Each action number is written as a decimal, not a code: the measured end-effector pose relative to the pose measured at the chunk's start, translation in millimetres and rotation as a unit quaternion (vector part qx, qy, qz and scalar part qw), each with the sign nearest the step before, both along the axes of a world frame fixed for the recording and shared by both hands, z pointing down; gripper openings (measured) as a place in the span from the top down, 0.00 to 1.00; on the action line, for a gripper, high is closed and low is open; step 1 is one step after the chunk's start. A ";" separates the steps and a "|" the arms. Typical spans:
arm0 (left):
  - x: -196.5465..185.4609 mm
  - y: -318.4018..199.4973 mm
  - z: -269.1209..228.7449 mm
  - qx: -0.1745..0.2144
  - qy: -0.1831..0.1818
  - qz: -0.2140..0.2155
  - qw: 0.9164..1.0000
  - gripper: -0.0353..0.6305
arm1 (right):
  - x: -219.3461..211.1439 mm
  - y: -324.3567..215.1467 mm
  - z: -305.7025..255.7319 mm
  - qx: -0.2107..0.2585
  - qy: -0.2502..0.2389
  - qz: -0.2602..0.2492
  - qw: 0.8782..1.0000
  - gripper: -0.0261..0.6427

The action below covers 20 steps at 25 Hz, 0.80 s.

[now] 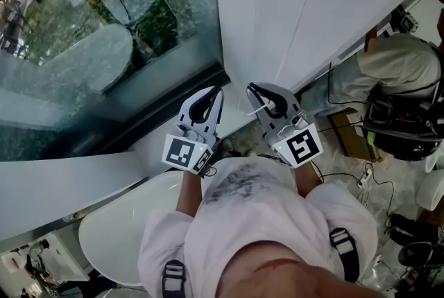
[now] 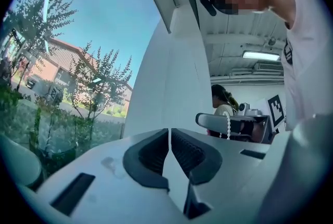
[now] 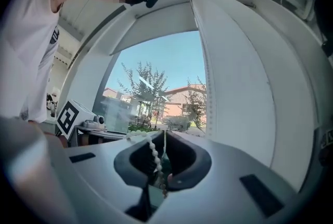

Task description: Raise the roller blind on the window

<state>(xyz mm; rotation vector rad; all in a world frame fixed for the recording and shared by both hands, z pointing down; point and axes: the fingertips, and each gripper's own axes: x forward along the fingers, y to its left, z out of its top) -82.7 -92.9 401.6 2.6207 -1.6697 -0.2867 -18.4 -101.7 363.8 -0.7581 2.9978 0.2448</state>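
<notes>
The white roller blind (image 1: 312, 5) hangs to the right of the window glass (image 1: 104, 26); it fills the right of the right gripper view (image 3: 234, 77). My right gripper (image 1: 253, 89) is shut on the blind's white bead chain (image 3: 153, 154), which runs down between its pads. That chain also shows on the right gripper's jaws in the left gripper view (image 2: 227, 126). My left gripper (image 1: 216, 92) is held just left of the right one, tips toward the blind's edge (image 2: 171, 77). Its jaws are shut with nothing between them (image 2: 169, 137).
A dark window frame (image 1: 159, 106) runs along the floor below the glass. A white rounded table (image 1: 111, 234) stands at lower left. To the right a seated person (image 1: 395, 61), a cardboard box (image 1: 350, 134) and floor cables (image 1: 361, 179) crowd the floor.
</notes>
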 end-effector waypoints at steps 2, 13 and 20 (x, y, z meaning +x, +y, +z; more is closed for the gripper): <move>-1.5 4.4 -4.7 0.004 -0.002 -0.004 1.000 0.92 | -0.9 1.9 4.6 -0.011 0.002 -0.003 1.000 0.86; 2.9 12.6 -21.6 0.008 -0.017 -0.003 1.000 0.94 | -5.0 5.2 12.9 -0.043 0.019 -0.023 0.999 0.87; -0.5 7.9 -21.0 0.006 -0.019 -0.005 1.000 0.94 | -10.2 0.8 13.9 -0.044 0.022 -0.023 0.999 0.87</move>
